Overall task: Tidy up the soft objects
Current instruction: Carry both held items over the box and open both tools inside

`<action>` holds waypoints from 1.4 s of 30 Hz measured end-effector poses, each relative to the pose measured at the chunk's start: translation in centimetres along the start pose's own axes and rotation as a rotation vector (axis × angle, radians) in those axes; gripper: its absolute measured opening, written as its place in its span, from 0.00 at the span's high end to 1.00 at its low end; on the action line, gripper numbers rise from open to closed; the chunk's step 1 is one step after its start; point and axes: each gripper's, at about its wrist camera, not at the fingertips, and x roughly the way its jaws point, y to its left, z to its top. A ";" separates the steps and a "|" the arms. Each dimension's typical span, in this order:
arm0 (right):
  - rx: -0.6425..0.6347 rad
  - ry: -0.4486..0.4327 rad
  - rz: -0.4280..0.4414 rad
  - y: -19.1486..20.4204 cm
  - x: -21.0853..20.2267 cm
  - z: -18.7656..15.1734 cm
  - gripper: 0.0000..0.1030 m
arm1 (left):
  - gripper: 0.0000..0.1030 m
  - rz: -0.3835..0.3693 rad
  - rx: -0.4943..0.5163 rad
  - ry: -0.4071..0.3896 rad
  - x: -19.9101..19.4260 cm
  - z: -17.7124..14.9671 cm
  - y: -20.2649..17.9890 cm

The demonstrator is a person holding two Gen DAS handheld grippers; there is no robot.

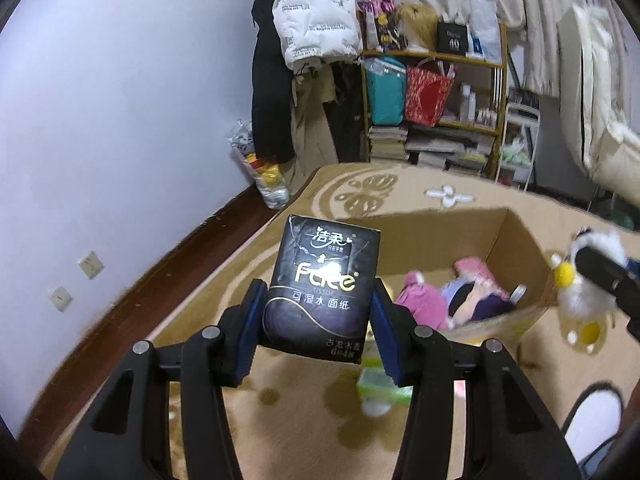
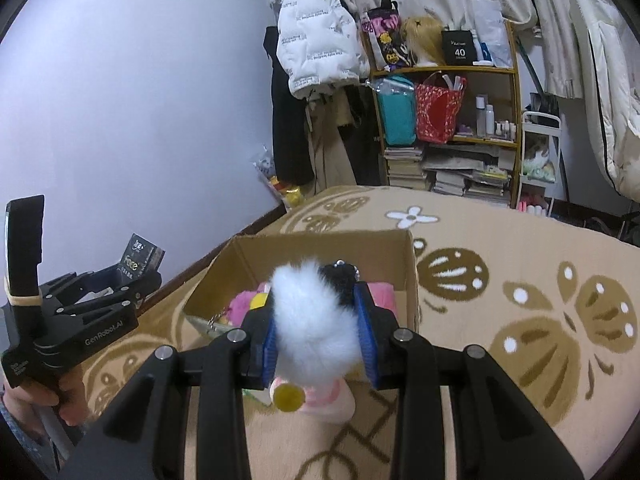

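My left gripper (image 1: 320, 320) is shut on a black tissue pack (image 1: 322, 284) with gold lettering, held upright above the carpet. In the right wrist view that same left gripper (image 2: 132, 276) shows at the left edge, a hand under it, the tissue pack (image 2: 142, 262) sticking up. My right gripper (image 2: 318, 324) is shut on a fluffy white plush toy (image 2: 316, 316) with a black patch and a yellow pompom. From the left wrist view the plush toy (image 1: 580, 296) hangs at the right edge. An open cardboard box (image 1: 516, 236) (image 2: 400, 252) lies ahead with pink and purple soft items (image 1: 424, 304) inside.
A beige patterned carpet (image 2: 520, 280) covers the floor. A green pack (image 1: 380, 384) lies below the left gripper. A pink-and-white soft thing (image 2: 332, 400) sits under the right gripper. Behind stand a wooden shelf (image 2: 448, 72), hanging coats (image 2: 316, 40), and a bag of toys (image 1: 268, 176) by the wall.
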 end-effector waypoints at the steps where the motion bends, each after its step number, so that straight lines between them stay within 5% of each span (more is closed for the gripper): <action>1: 0.002 -0.005 -0.002 -0.1 0.2 0.1 0.66 | 0.52 -0.010 -0.012 0.003 0.3 0.1 0.0; 12: 0.012 -0.013 -0.002 -1.1 2.7 1.0 0.66 | 0.52 -0.023 -0.040 0.040 3.9 0.6 -0.3; 29: -0.073 0.009 -0.012 -0.4 6.2 0.7 0.65 | 0.52 0.004 0.133 0.027 6.2 1.2 -5.5; 39: -0.074 0.043 -0.019 -0.8 7.3 0.3 0.61 | 0.51 -0.010 0.139 0.040 6.5 1.3 -5.6; 42: -0.071 0.048 -0.020 -0.9 7.6 0.2 0.61 | 0.42 0.004 0.135 0.037 6.8 1.4 -5.3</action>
